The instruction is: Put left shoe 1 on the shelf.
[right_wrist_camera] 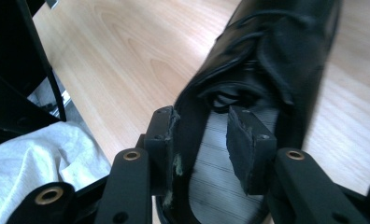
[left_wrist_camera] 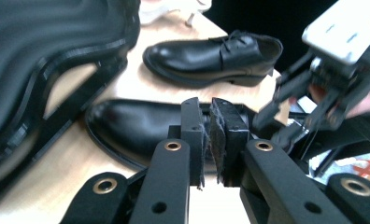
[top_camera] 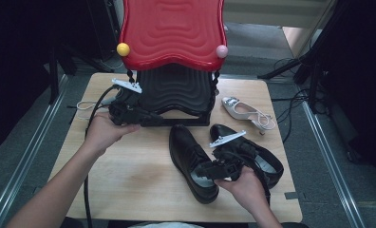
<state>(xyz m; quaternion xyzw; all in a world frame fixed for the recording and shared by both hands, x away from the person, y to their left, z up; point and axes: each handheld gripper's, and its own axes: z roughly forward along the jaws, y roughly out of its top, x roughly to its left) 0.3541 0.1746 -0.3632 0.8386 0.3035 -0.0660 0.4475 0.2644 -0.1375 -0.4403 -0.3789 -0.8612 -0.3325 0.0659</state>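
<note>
Two black lace-up shoes lie on the wooden table (top_camera: 129,180). My right gripper (top_camera: 199,171) (right_wrist_camera: 202,121) is open at the heel of the left black shoe (top_camera: 186,147) (right_wrist_camera: 276,56); one jaw is outside the shoe's side wall and the other inside, over the insole. The right black shoe (top_camera: 271,166) (left_wrist_camera: 211,56) lies beside it. My left gripper (top_camera: 160,119) (left_wrist_camera: 210,105) is shut on nothing, low at the rack's base, pointing at the near shoe (left_wrist_camera: 141,123). The right gripper (left_wrist_camera: 332,70) appears there too.
A shoe rack with a red wavy top (top_camera: 172,28) and a black lower shelf (top_camera: 176,90) stands at the table's back. A white heeled shoe (top_camera: 245,111) lies at the back right. Bare wood stretches across the front left. Cables trail off the left edge.
</note>
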